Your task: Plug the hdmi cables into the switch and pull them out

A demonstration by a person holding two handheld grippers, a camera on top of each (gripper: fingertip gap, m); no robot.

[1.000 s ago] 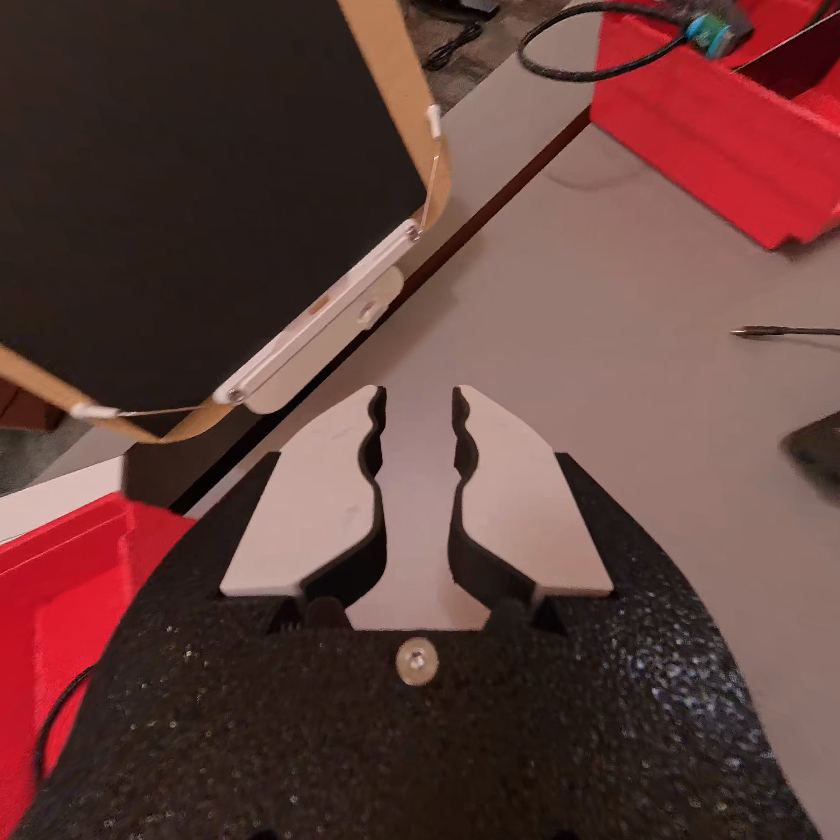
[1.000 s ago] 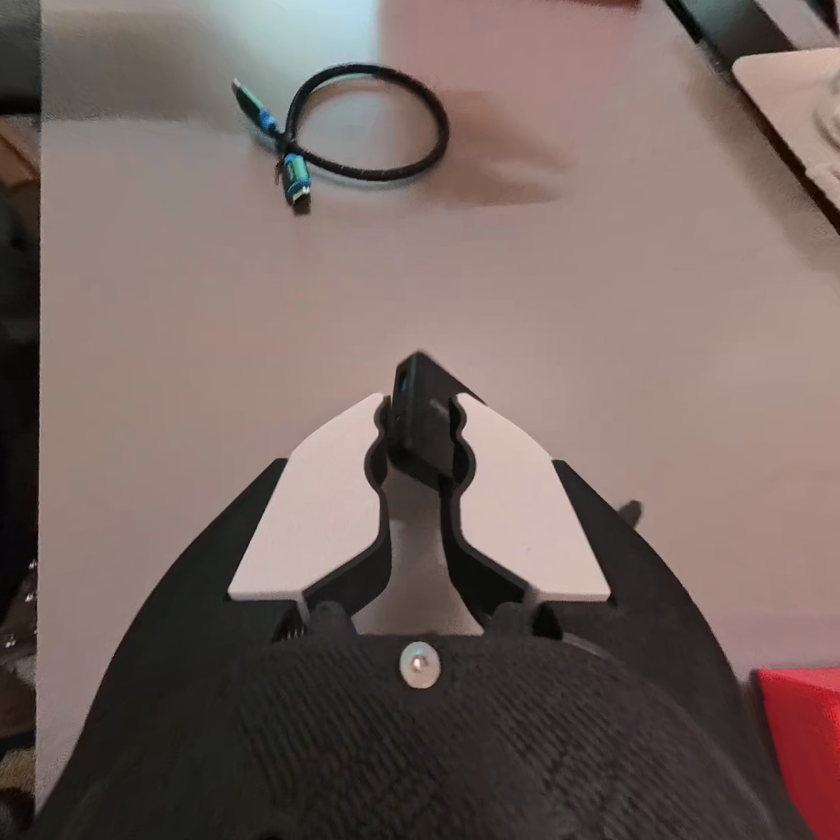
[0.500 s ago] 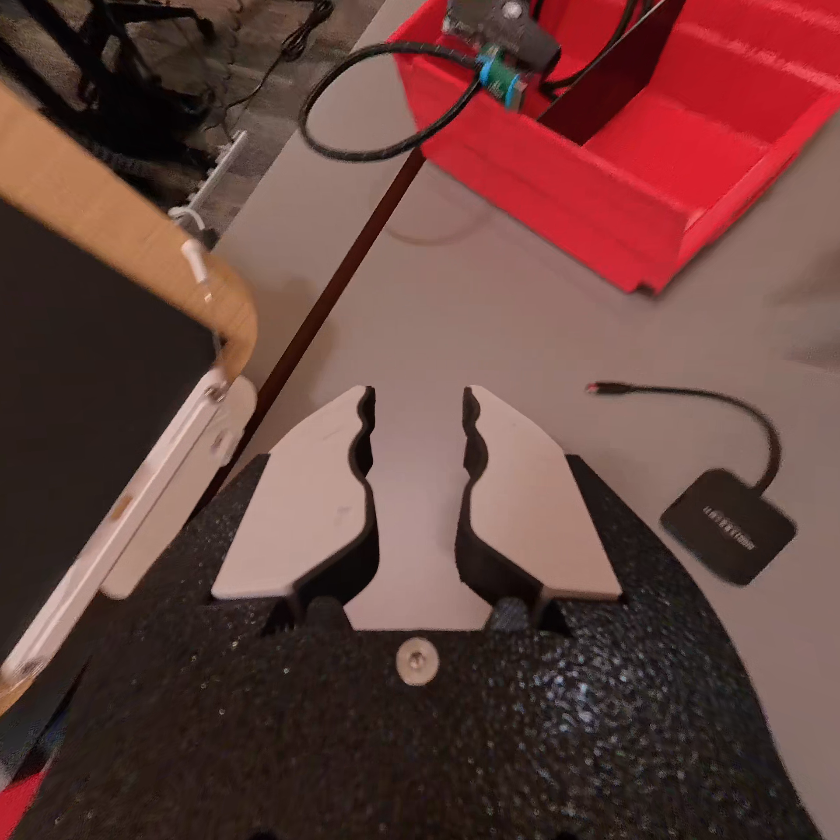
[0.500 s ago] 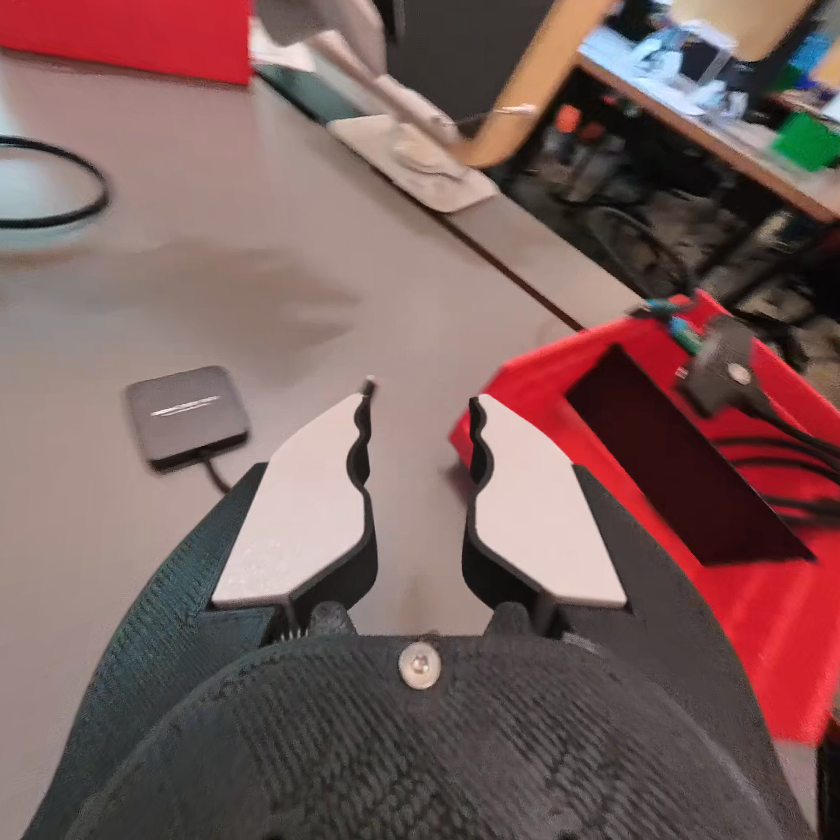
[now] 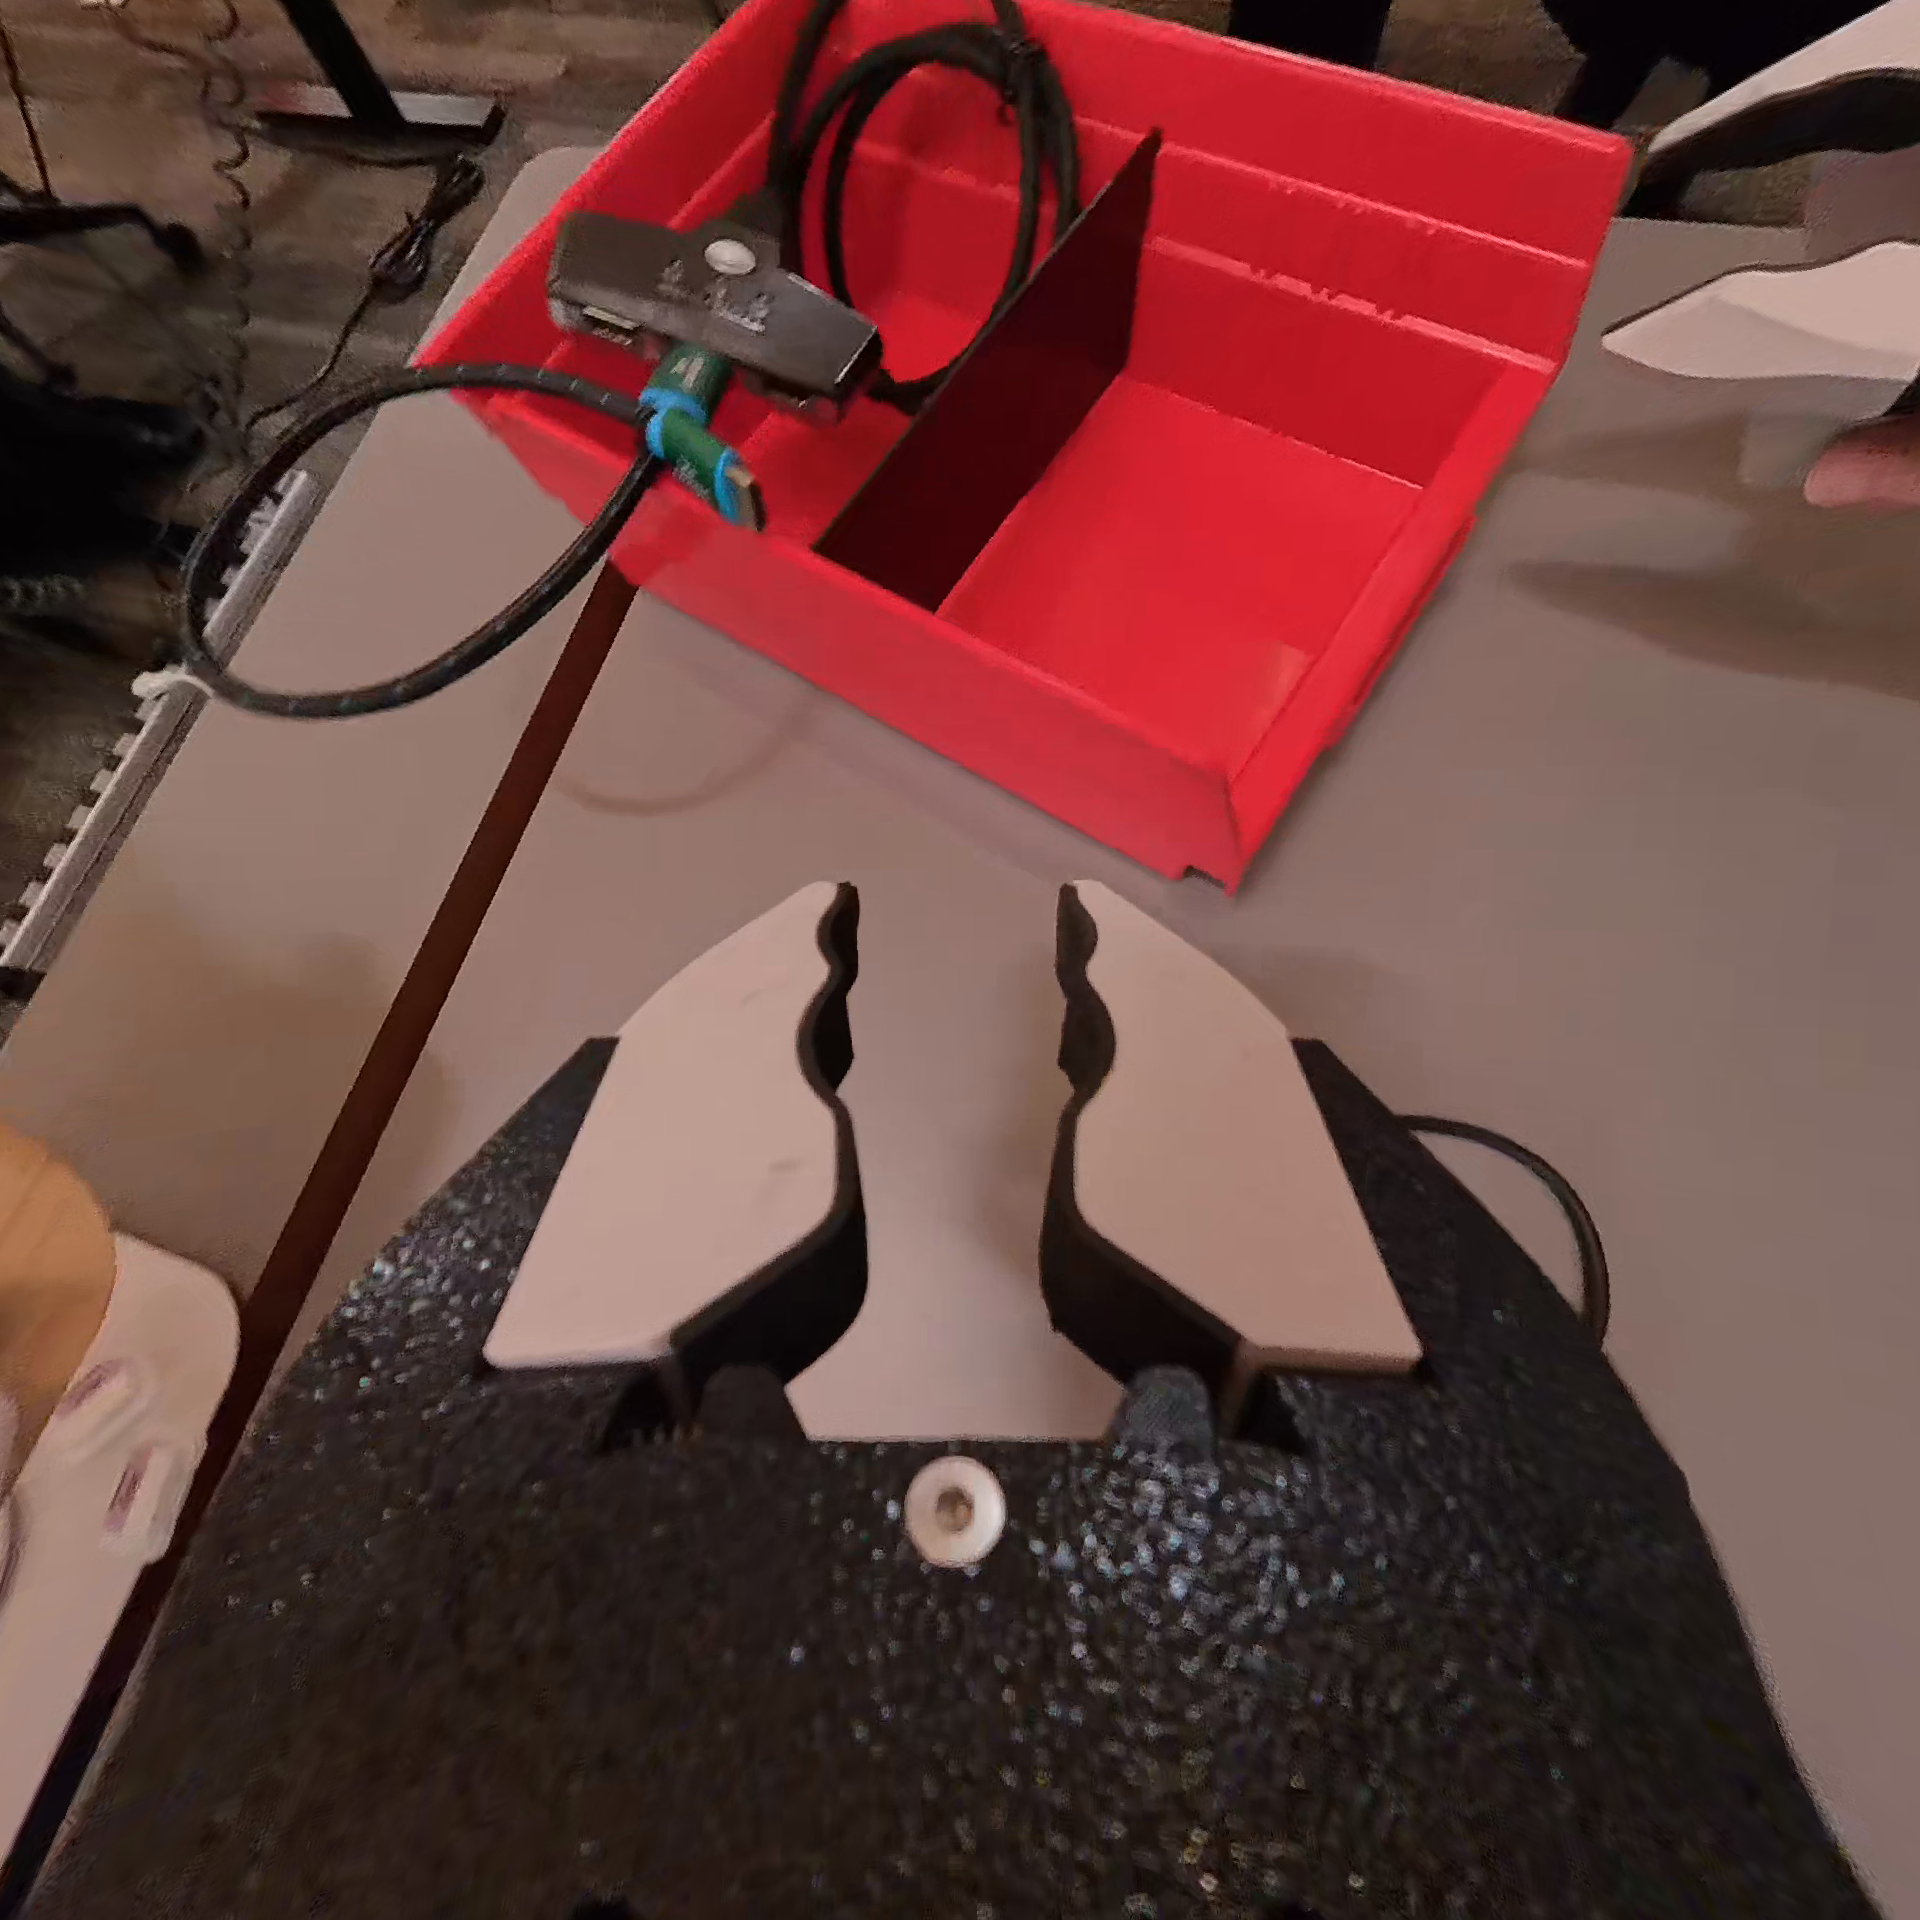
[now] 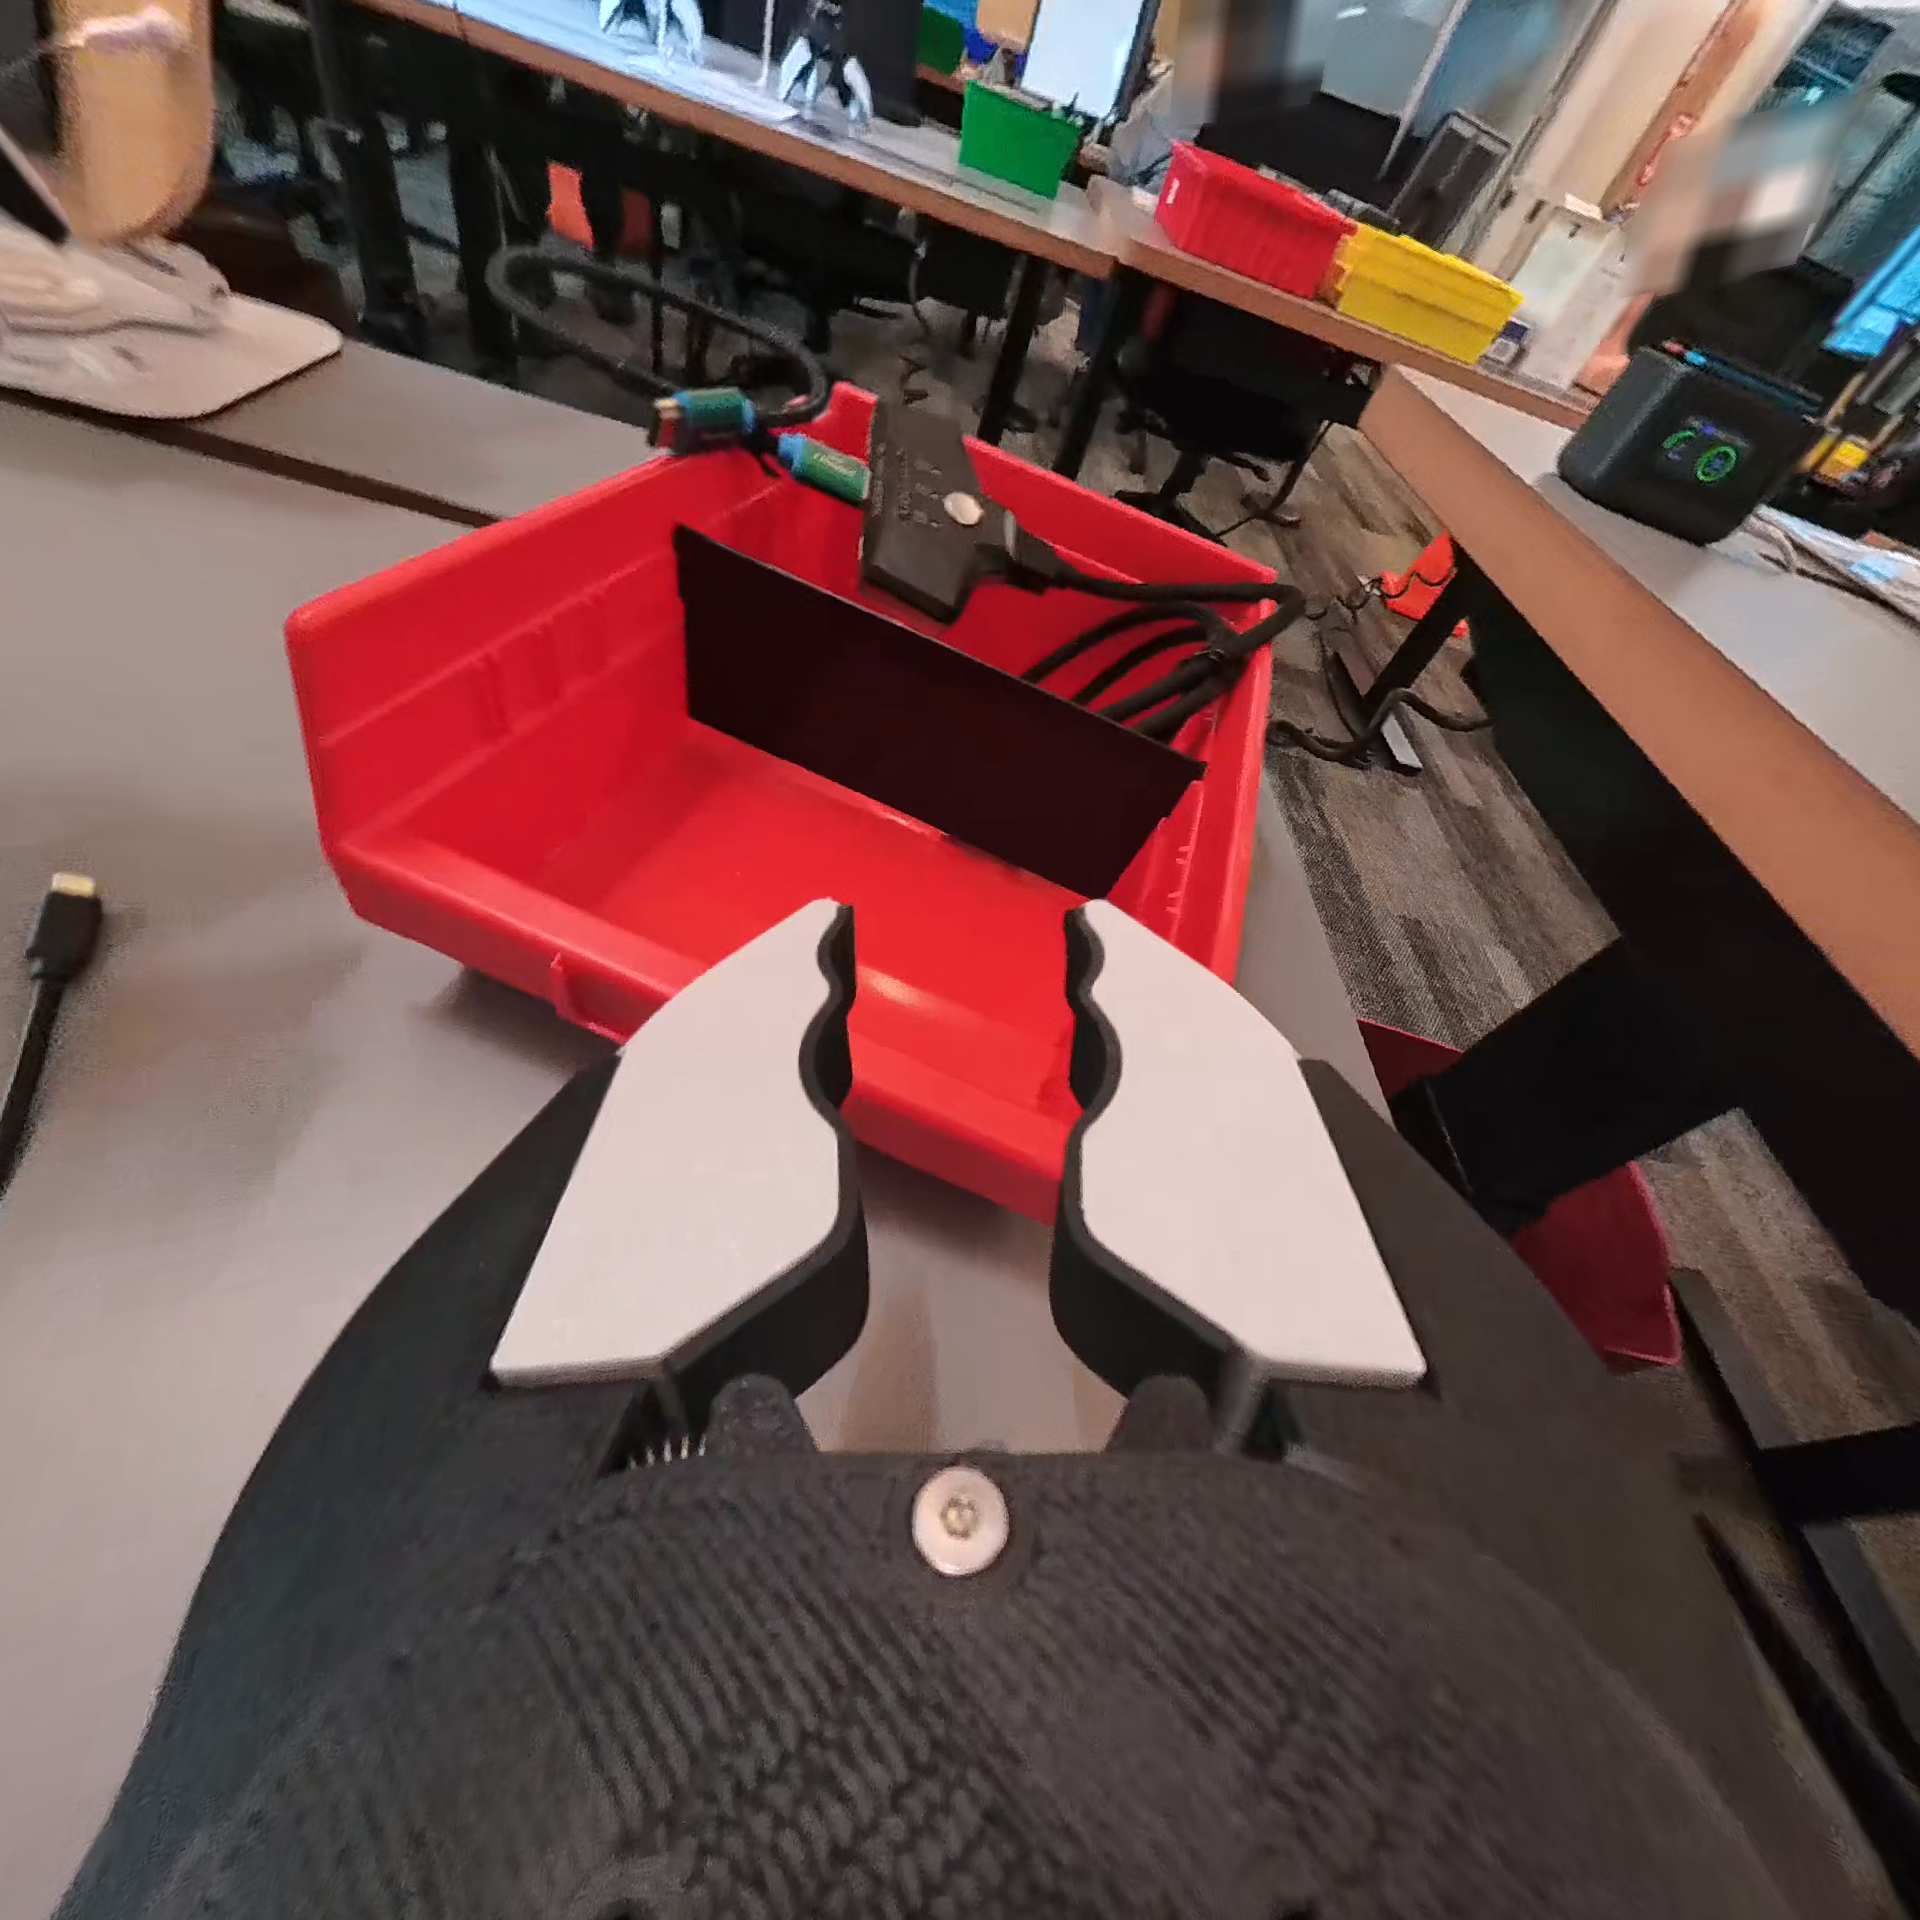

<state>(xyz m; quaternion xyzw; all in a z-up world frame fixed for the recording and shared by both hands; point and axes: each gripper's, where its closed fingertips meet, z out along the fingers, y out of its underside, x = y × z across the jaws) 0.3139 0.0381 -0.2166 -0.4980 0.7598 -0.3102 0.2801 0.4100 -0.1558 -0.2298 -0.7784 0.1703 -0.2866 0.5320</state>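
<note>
Left wrist view shows my left gripper (image 5: pixel 956 925) with jaws wide and empty, facing the red bin (image 5: pixel 1049 665) by the worktop's edge; the switch (image 5: pixel 717 296) rests on its far rim, one hdmi cable (image 5: pixel 416 582) plugged in, so it's reachable. Right gripper (image 6: pixel 956 935) likewise gapes empty.

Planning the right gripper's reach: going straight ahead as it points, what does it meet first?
Probably the red bin's near wall; the open right gripper points at it, empty. Depth is unclear, so it may pass above.
</note>
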